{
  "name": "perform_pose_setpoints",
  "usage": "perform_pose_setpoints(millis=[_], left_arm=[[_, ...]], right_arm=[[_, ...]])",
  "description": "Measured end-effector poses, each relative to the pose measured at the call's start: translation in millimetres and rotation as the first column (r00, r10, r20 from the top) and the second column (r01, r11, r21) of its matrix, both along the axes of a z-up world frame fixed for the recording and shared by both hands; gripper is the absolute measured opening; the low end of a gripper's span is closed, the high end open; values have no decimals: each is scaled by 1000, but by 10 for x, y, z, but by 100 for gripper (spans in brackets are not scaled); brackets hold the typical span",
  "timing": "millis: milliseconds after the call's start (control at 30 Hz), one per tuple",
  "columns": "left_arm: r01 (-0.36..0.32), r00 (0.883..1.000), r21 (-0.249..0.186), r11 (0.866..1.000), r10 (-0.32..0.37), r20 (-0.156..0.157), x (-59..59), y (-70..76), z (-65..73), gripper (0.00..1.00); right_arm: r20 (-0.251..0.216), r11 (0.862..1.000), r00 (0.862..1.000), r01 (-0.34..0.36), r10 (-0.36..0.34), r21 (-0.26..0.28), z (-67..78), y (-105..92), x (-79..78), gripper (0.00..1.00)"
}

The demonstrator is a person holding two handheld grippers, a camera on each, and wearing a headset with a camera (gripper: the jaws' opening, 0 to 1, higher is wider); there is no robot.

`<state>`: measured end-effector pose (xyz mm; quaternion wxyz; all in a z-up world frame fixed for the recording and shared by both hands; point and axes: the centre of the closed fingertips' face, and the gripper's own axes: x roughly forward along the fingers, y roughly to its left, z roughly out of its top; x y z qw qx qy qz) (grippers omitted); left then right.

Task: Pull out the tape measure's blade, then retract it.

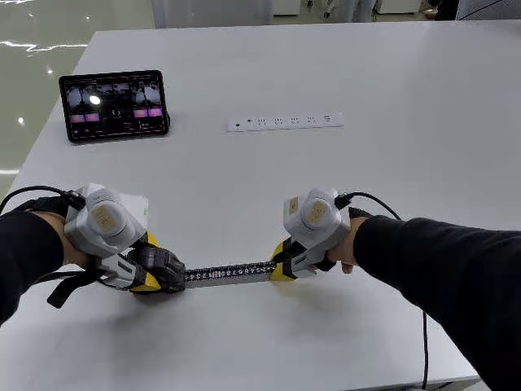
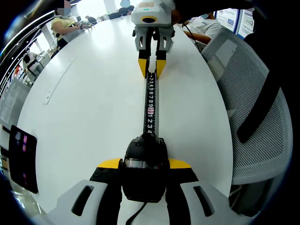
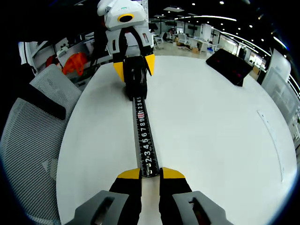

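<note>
The black tape measure case (image 2: 145, 164) sits clamped between my left gripper's (image 2: 145, 164) yellow-tipped fingers; in the head view the case (image 1: 163, 267) lies low on the white table. Its blade (image 1: 228, 273) runs out flat to the right, numbers up. My right gripper (image 3: 150, 173) is shut on the blade's end hook (image 3: 148, 172). In the left gripper view the blade (image 2: 150, 105) stretches away to the right gripper (image 2: 151, 70). In the right gripper view the blade (image 3: 142, 133) leads back to the case (image 3: 136, 79) and the left gripper (image 3: 135, 70).
A black tablet (image 1: 114, 104) with a lit screen stands at the back left of the table (image 1: 366, 163). A white power strip (image 1: 285, 122) lies in the middle at the back. A mesh chair (image 2: 253, 117) stands beside the table's edge.
</note>
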<state>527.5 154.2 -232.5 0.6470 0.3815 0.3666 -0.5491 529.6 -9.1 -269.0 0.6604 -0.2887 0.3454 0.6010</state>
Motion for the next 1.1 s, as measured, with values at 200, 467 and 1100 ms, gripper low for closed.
perform_pose_setpoints(millis=[200, 467, 1100], left_arm=[[0, 1000, 0, 1000, 0, 0, 3, 5, -3, 30], [0, 1000, 1, 1000, 0, 1, 2, 10, -4, 30], [-3, 1000, 0, 1000, 3, 2, 7, 6, -1, 30]], right_arm=[[-3, 1000, 1000, 4, -4, -2, -2, -39, 0, 10], [-3, 1000, 1000, 9, -9, -3, 1, -75, -6, 10], [-6, 1000, 1000, 19, -19, -4, 6, -172, -9, 10]])
